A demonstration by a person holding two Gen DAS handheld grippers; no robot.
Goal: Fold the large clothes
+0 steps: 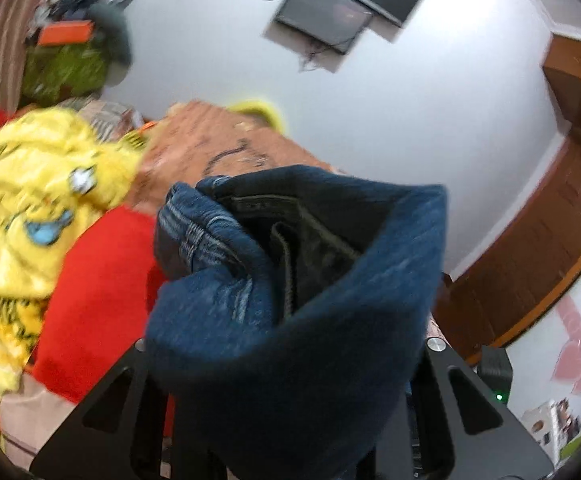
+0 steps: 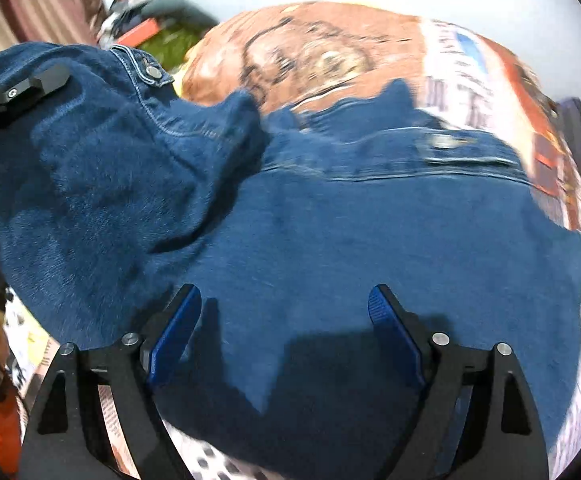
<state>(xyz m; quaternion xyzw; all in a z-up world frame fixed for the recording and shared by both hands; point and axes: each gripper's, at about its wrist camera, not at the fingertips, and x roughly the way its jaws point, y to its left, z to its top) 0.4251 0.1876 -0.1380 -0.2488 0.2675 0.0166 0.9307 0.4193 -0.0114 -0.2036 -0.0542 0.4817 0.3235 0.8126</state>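
denim jacket [image 2: 330, 232] spread across printed bed cover [image 2: 330, 48], left tongs [image 1: 286, 360] gripping lifted jacket fold, right tongs [image 2: 284, 320] spread wide above denim, yellow garment [image 1: 30, 208] and red fabric [image 1: 102, 280] beside

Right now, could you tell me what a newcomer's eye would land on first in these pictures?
The blue denim garment dominates: it lies spread over the patterned bed cover, and a bunched fold of it fills the left gripper. The right gripper hovers above the denim with jaws apart. In the left view, a bright yellow printed cloth sits on red fabric.
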